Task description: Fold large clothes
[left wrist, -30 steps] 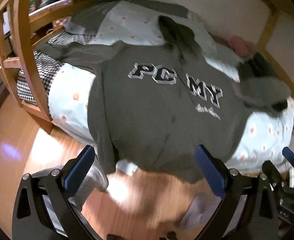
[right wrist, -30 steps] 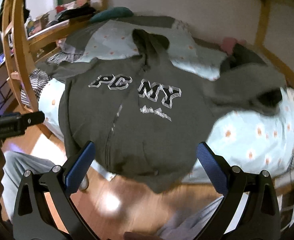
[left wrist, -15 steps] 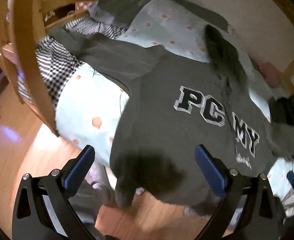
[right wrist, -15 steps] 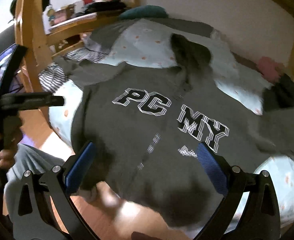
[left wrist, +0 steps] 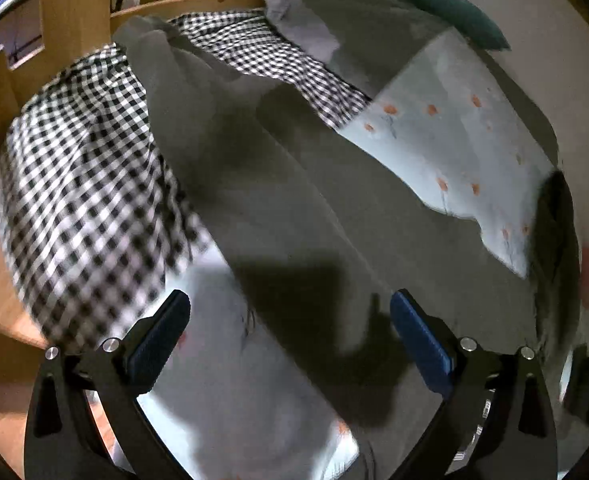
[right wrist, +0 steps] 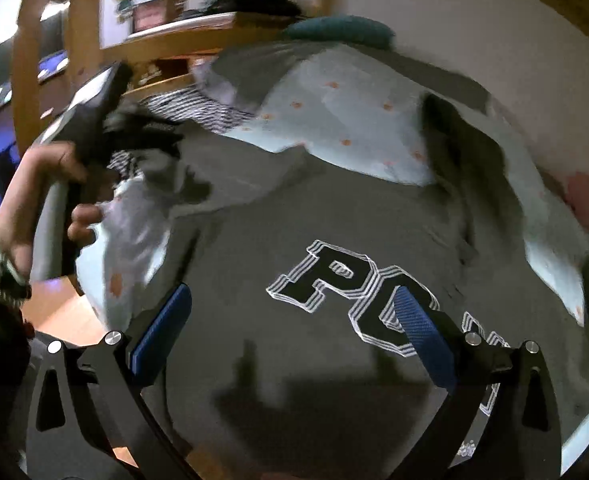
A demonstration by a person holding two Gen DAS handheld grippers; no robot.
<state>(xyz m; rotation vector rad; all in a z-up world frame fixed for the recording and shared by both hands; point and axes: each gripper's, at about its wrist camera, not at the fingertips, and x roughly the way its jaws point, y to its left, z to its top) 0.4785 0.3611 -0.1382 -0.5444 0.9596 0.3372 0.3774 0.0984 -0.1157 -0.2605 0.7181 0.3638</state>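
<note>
A large grey hoodie [right wrist: 334, 240] with black "PG MY" lettering lies spread front-up on the bed. Its left sleeve [left wrist: 230, 152] stretches across the left wrist view toward the bed's head. My left gripper [left wrist: 290, 320] is open and empty, close above the sleeve near the shoulder. It also shows in the right wrist view [right wrist: 142, 128], held in a hand over the sleeve. My right gripper [right wrist: 294, 320] is open and empty, low over the hoodie's chest by the letters. The dark hood [right wrist: 462, 140] lies at the far side.
The bed has a pale blue flowered sheet [left wrist: 454, 128] and a black-and-white checked cloth [left wrist: 82, 184] at its left. A wooden bed frame post [left wrist: 70, 4] stands at the left. A teal pillow [right wrist: 338, 32] lies at the head. Wood floor [right wrist: 66, 316] lies below.
Both grippers have moved in from the floor side to close above the hoodie. The left has swung left onto the sleeve. The right has dropped toward the chest lettering.
</note>
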